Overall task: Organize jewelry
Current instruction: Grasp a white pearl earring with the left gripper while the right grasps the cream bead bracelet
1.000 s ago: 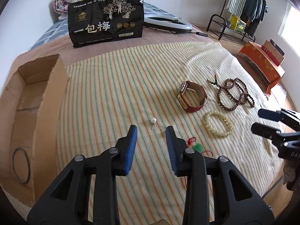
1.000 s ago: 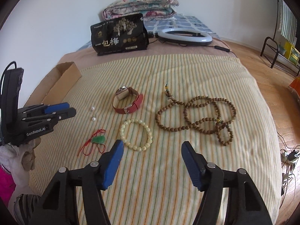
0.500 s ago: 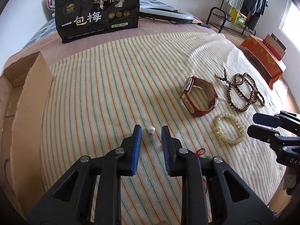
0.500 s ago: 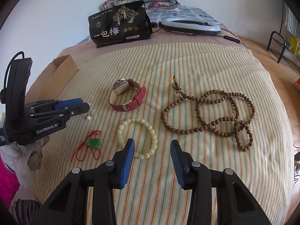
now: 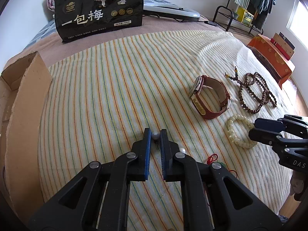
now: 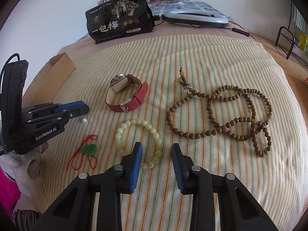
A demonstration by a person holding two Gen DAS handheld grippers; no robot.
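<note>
Two grippers are working over a striped blanket [image 5: 115,88]. Left gripper [image 5: 155,136] is pinching a pearl earring [image 5: 155,135] between its blue pads, jaws having just closed on it at blanket level. Just right of that gripper, beside its right finger, a second pearl earring [image 5: 182,151] is lying on the cloth. Right gripper [image 6: 156,154] is hanging with jaws partly apart after closing further; its pads are straddling the near side of a pale bead bracelet [image 6: 140,144] without pressing it, the left finger inside the loop. Left of this gripper a green pendant on red cord [image 6: 89,149] is lying flat. Beyond the bracelet a red-strapped wristwatch [image 6: 127,96] is resting on its side. Ahead and right of the right gripper a long brown wooden bead necklace [image 6: 221,115] is lying in loops. Far left of the left gripper a cardboard box [image 5: 25,100] is standing at the blanket edge. Well beyond both, a black snack bag [image 5: 100,11] is standing upright.
</note>
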